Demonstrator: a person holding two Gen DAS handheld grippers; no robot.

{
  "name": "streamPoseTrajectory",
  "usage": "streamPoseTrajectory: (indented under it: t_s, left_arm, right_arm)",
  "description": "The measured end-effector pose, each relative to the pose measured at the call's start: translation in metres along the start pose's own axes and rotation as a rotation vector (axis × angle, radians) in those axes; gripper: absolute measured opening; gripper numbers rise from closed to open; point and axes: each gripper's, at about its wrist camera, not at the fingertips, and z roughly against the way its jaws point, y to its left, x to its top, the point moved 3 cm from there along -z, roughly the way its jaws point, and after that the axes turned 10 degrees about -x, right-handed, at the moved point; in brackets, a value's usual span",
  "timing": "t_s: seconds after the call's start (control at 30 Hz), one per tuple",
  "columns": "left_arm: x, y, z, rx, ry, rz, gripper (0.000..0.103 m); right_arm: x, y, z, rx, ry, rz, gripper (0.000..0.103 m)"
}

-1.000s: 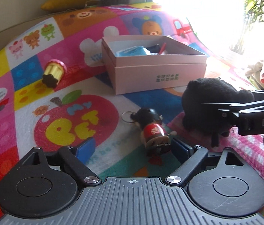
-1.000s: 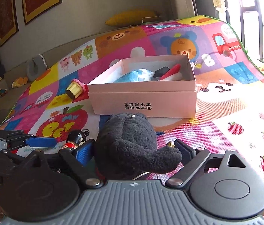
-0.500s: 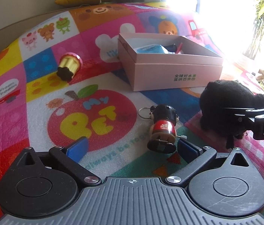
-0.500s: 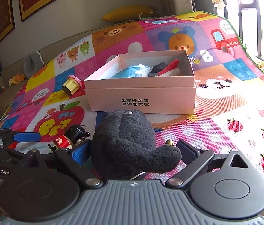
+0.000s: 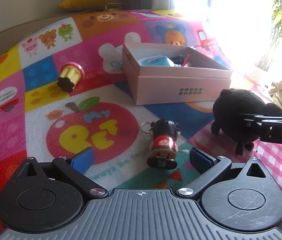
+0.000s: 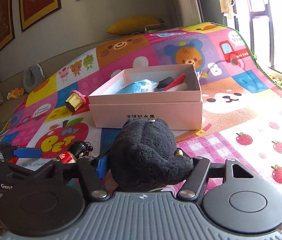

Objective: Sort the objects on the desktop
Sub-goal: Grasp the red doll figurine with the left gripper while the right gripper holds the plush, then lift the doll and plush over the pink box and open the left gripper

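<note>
A cartoon play mat (image 6: 241,120) covers the surface (framed pictures (image 6: 37,2) at 10 o'clock). Right gripper (image 6: 147,164) jaws, just closing, clamp the black plush (image 6: 145,152); left gripper (image 5: 141,158) jaws gape around the doll keychain (image 5: 164,146). Pink box (image 6: 147,112) at 12 o'clock.

On the play mat (image 6: 241,108) the open box (image 6: 147,108) sits toward the far middle, with a packet (image 6: 139,87) and a few small items inside that are too small to tell apart. Left of the box, a little apart from it, a toy cupcake (image 5: 70,77) lies on its side. Nearer the cameras, the plush toy (image 6: 147,154) stands just before the box's front wall, between the right gripper's (image 6: 147,166) fingers. Left of the plush, the doll keychain (image 5: 164,146) lies on the mat between the left gripper's (image 5: 141,158) fingers, closer to the right one. Behind the mat a cushion (image 6: 135,25) rests against the wall.
</note>
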Motion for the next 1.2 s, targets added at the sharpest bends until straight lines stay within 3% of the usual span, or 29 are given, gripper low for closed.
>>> streamPoseTrajectory:
  t_s: [0.13, 0.2, 0.43, 0.57, 0.8, 0.97, 1.1, 1.2]
  left_arm:
    - [0.003, -0.018, -0.010, -0.028, 0.016, -0.056, 0.099]
    - [0.005, -0.024, -0.014, -0.033, 0.024, -0.078, 0.076]
    - [0.006, -0.024, -0.021, -0.017, 0.030, -0.078, 0.064]
    - [0.006, -0.024, -0.021, -0.009, 0.025, -0.083, 0.048]
    - [0.006, -0.040, -0.002, -0.029, 0.019, -0.157, 0.048]
    - [0.020, -0.052, 0.033, -0.047, -0.039, -0.219, 0.048]
    - [0.057, -0.062, 0.054, -0.022, -0.132, -0.308, 0.048]
    - [0.095, -0.069, 0.059, 0.000, -0.215, -0.367, 0.048]
  right_arm:
    - [0.000, -0.003, 0.000, -0.012, -0.004, -0.018, 0.066]
    - [0.000, -0.003, 0.000, -0.014, -0.006, -0.018, 0.066]
    - [0.000, -0.004, -0.001, -0.011, -0.007, -0.023, 0.066]
    - [0.000, -0.004, -0.001, -0.012, -0.002, -0.021, 0.066]
    - [0.001, -0.005, 0.000, -0.023, 0.045, -0.010, 0.066]
    - [0.007, -0.012, 0.035, 0.017, 0.077, 0.012, 0.066]
    - [0.037, -0.017, 0.072, 0.016, 0.006, 0.052, 0.066]
    - [0.086, -0.021, 0.095, 0.012, -0.091, 0.054, 0.066]
